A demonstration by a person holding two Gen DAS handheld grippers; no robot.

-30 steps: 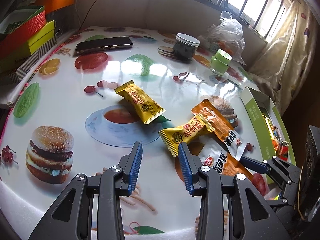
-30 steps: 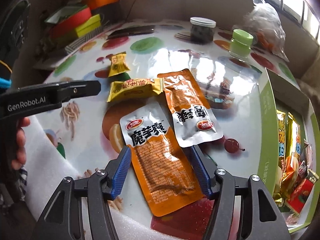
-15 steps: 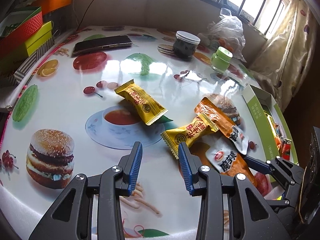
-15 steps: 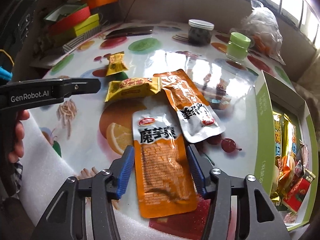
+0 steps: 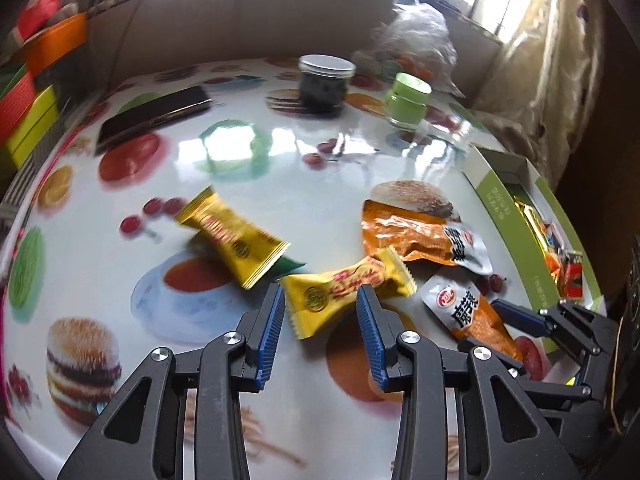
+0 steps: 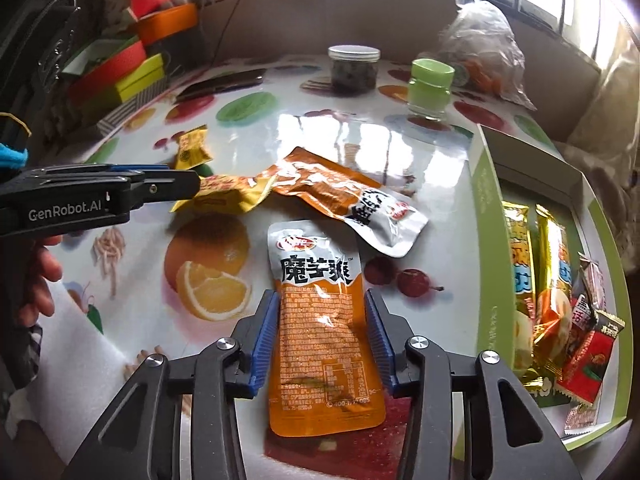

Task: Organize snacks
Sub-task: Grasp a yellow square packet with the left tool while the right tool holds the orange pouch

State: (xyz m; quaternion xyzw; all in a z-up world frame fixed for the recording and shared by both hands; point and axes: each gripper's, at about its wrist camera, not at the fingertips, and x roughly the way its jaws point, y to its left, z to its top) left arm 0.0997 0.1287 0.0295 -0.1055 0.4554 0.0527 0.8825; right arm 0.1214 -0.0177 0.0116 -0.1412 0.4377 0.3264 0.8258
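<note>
My left gripper (image 5: 320, 312) is open, its fingers on either side of the near end of a yellow snack bar (image 5: 344, 288) lying on the table. A second yellow bar (image 5: 232, 236) lies to its left. My right gripper (image 6: 322, 328) is open around an orange and white konjac pouch (image 6: 320, 320), which also shows in the left wrist view (image 5: 468, 312). A second orange pouch (image 6: 348, 196) lies beyond it. The green snack box (image 6: 488, 240) at the right holds several packets.
A dark jar (image 5: 326, 84), a green-lidded jar (image 5: 408, 100), a plastic bag (image 5: 416, 36) and a black phone (image 5: 156, 116) stand at the back. Coloured boxes (image 6: 120, 68) are stacked at the far left. The table's near edge is just below both grippers.
My left gripper moved forward and right, and its fingers now flank the nearer yellow bar. My right gripper closed in on the konjac pouch, which turned straighter between the fingers.
</note>
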